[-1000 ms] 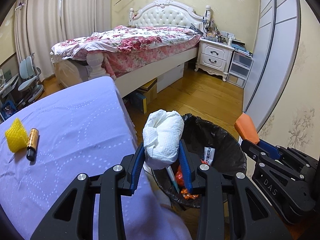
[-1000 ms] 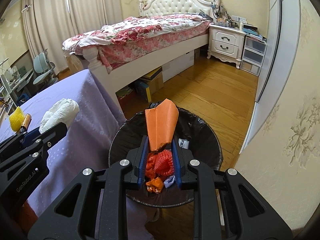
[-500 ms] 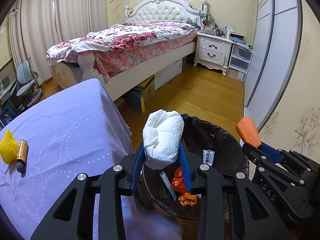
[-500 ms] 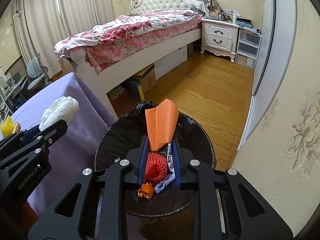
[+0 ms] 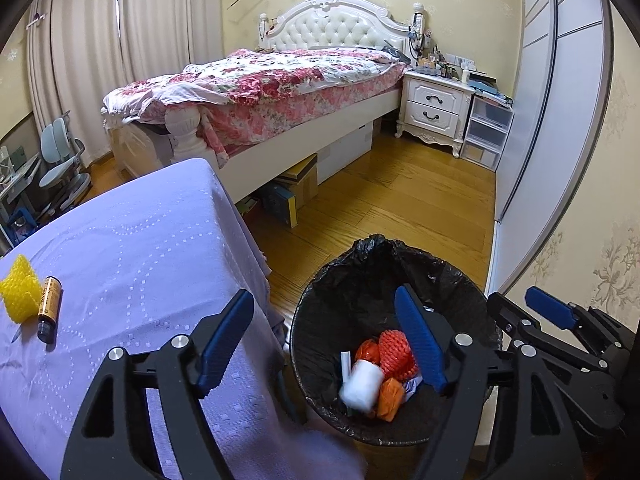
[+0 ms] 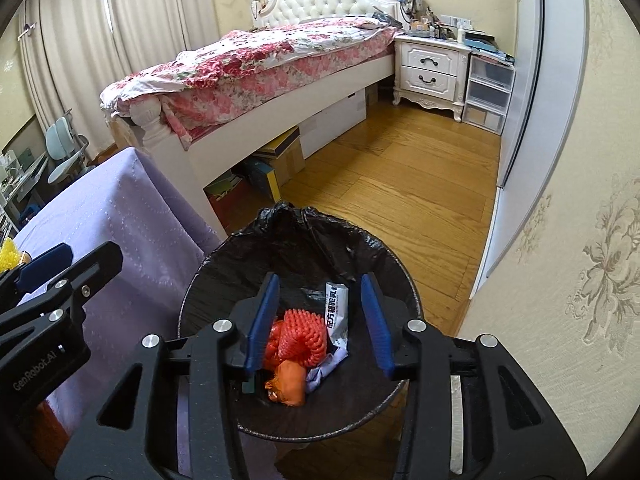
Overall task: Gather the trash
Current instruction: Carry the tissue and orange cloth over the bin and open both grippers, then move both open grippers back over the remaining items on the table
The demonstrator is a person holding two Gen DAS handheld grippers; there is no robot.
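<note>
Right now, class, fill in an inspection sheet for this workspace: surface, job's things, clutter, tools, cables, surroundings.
Surface: lilac tablecloth over the table, beside the bin.
Job's things: black-lined trash bin on the floor holds a white paper wad, orange netting and a printed wrapper; yellow foam net and battery lie on the cloth.
Clutter: boxes under the bed.
Tools: left tool open, empty; right tool open, empty, above the bin.
Cables: nothing seen.
Surroundings: nightstand, wood floor, curtains.

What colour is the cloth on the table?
Light purple tablecloth with white dotted lines, clearest in the left wrist view.
</note>
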